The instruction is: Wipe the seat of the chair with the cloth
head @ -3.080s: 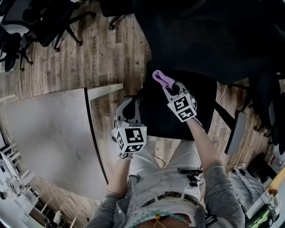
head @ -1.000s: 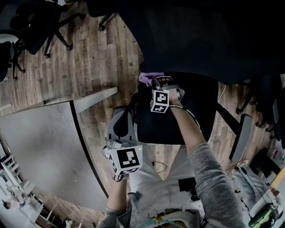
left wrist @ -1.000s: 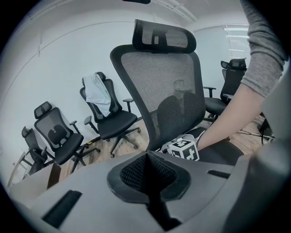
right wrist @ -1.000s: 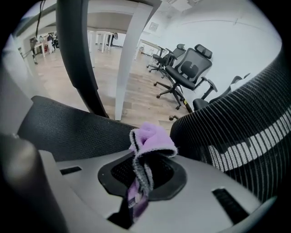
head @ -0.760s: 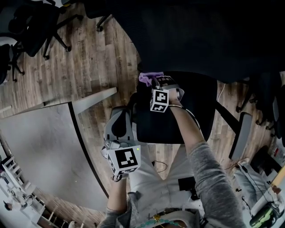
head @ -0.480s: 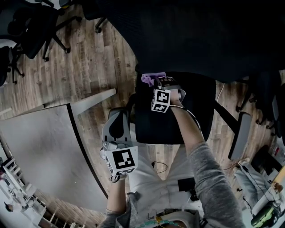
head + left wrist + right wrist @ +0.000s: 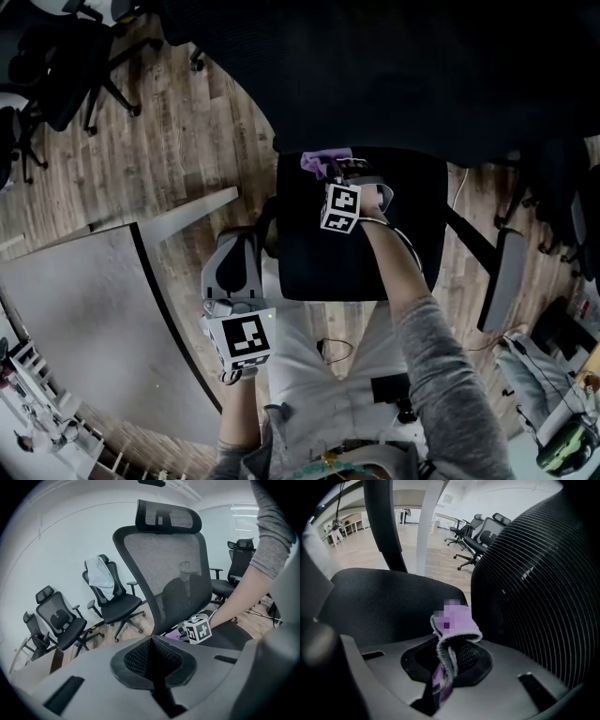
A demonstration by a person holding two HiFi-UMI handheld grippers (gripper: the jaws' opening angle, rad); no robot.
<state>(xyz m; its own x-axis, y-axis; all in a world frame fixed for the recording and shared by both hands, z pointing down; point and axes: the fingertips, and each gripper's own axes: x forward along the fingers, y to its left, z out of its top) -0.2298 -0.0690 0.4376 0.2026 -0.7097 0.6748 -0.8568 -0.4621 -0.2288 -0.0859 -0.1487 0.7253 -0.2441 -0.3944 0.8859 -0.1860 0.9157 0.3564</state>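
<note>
Clamping the purple cloth (image 7: 321,160) in my right gripper (image 7: 334,170), I hold it at the chair seat's (image 7: 323,267) back edge; my left gripper (image 7: 235,247) hangs clenched and empty beside the seat.

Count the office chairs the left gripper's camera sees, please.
5: the mesh chair in the middle, a white-draped chair left of it, two chairs far left, one chair at right. Others may be hidden.

Black office chairs (image 7: 56,56) stand on wood-plank floor (image 7: 187,141) near a grey desk (image 7: 84,319)
</note>
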